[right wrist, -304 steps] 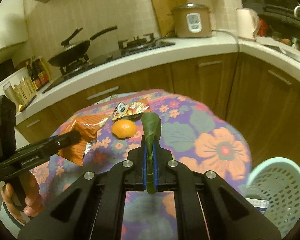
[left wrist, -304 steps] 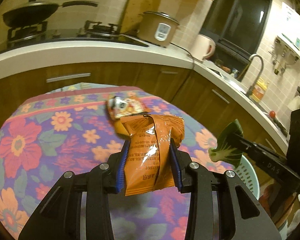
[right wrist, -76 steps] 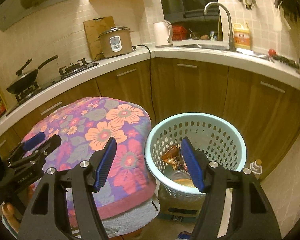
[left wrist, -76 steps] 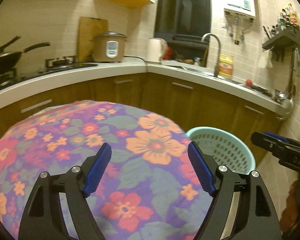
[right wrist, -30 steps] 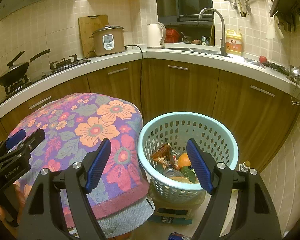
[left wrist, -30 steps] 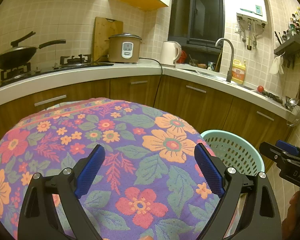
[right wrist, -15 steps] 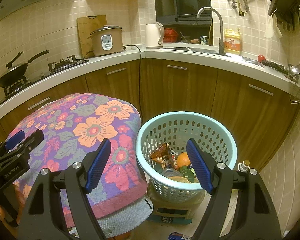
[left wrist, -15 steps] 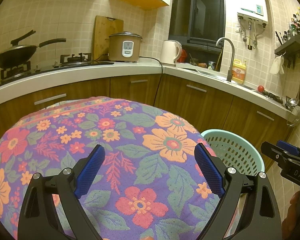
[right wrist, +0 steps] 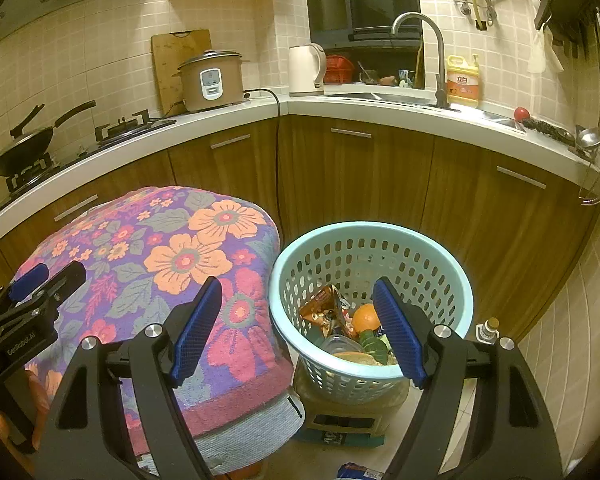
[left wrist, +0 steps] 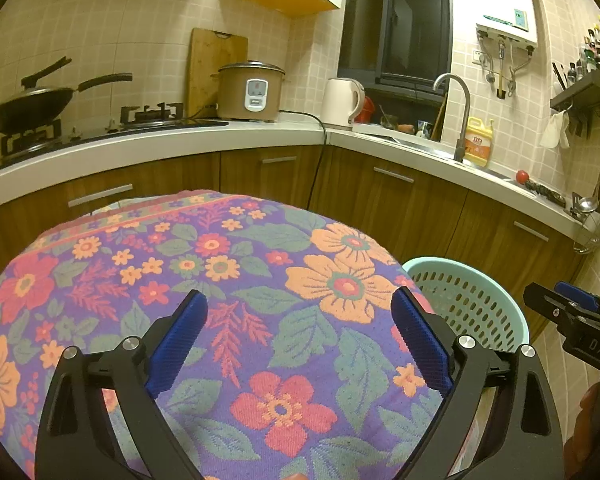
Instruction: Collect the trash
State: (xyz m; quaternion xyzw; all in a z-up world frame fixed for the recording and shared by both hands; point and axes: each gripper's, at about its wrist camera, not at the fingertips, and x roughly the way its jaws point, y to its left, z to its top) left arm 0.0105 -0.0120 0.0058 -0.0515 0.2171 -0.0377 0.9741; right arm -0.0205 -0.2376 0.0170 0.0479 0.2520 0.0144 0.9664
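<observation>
Floral cloth (left wrist: 260, 280), purple with orange and red blooms, covers the table and fills the lower left-wrist view. Over it hangs the left gripper (left wrist: 298, 338), jaws spread wide with nothing between the blue pads (left wrist: 178, 340). Right of the cloth's edge stands the mint basket (left wrist: 472, 300) (only its rim and perforated wall show from this side). Farther right, the right gripper (left wrist: 576, 320) enters in profile. Behind, a wooden-fronted counter (left wrist: 260, 140) runs round the corner, bearing a black pan (left wrist: 28, 104), rice cooker (left wrist: 252, 90), white kettle (left wrist: 342, 102), tap (left wrist: 458, 108) and yellow detergent bottle (left wrist: 476, 142); a black cable (left wrist: 318, 160) drops down the cabinet front.

Right-wrist view: the right gripper (right wrist: 298, 330) hangs above the gap between table and basket (right wrist: 380, 236), jaws likewise wide apart and empty. Its right pad (right wrist: 398, 330) stands in front of part of the basket's interior. The trash lies inside the basket: a brown snack wrapper (right wrist: 324, 310), an orange (right wrist: 366, 318), a green leaf (right wrist: 370, 342) and a clear container (right wrist: 338, 344), heaped together. The basket sits on a box (right wrist: 340, 404) on the floor, just beside the draped cloth (right wrist: 188, 260). At far left the left gripper (right wrist: 40, 280) shows above the cloth, held by a hand (right wrist: 24, 404) (partly visible).
</observation>
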